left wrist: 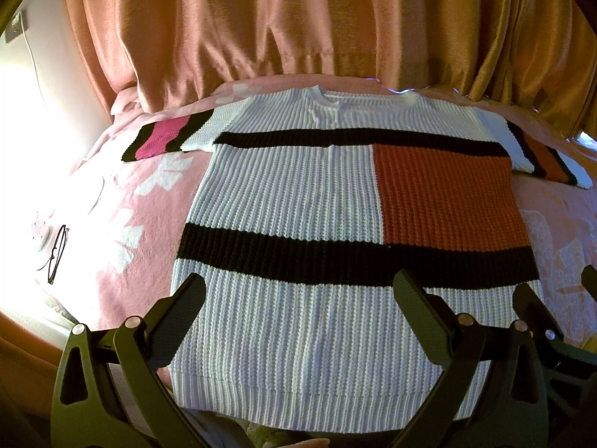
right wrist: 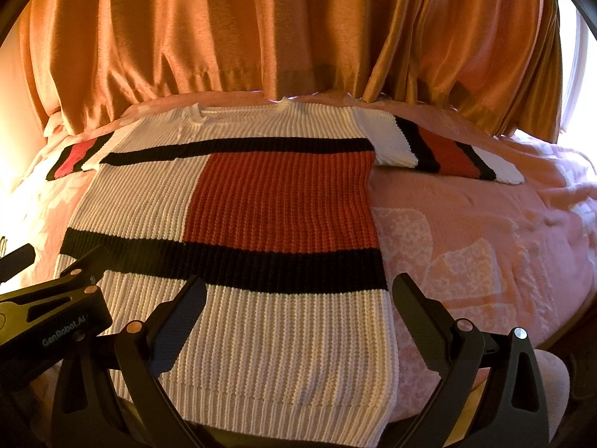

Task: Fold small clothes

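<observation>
A small knitted sweater [left wrist: 298, 194] [right wrist: 238, 201] lies flat on a pink blanket, neck away from me, hem nearest. It is white with two black bands and an orange-red block; both short striped sleeves are spread sideways. My left gripper [left wrist: 302, 287] hovers open above the hem's left and middle part, nothing between its fingers. My right gripper [right wrist: 298, 287] is open over the hem's right part, its right finger [right wrist: 418, 310] past the sweater's right edge. Each gripper shows at the other view's side: the right gripper [left wrist: 552, 310], the left gripper [right wrist: 56, 298].
The pink flowered blanket [left wrist: 141, 201] [right wrist: 485, 246] covers the bed. Orange curtains [left wrist: 298, 26] [right wrist: 298, 30] hang right behind the far edge. Eyeglasses [left wrist: 58, 252] lie at the left in bright light, near a wall socket [left wrist: 15, 26] with a cord.
</observation>
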A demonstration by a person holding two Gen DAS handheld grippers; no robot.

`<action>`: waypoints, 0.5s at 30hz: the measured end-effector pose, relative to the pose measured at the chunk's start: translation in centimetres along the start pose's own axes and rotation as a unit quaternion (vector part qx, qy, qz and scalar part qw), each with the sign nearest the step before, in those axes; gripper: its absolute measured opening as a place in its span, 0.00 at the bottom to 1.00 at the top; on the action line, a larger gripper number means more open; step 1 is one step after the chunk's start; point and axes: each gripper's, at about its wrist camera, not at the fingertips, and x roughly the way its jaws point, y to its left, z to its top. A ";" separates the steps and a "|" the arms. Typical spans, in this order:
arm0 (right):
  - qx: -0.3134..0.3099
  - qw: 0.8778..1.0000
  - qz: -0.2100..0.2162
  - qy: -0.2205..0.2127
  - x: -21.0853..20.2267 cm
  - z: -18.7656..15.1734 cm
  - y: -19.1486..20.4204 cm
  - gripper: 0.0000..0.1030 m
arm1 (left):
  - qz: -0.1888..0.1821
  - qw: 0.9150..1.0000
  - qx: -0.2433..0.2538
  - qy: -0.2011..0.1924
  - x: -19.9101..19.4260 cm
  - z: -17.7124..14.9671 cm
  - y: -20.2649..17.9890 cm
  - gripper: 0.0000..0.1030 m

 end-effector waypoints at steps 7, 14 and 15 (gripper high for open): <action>0.000 1.000 0.000 0.001 0.0 0.0 0.1 0.95 | 0.001 1.000 -0.001 0.003 0.1 -0.2 0.1 0.95; 0.001 1.000 0.000 0.002 0.0 0.0 0.2 0.95 | 0.001 1.000 -0.001 0.007 0.3 -0.2 0.2 0.95; 0.001 1.000 0.000 0.003 0.0 0.0 0.2 0.95 | 0.002 1.000 -0.001 0.008 0.3 -0.2 0.1 0.95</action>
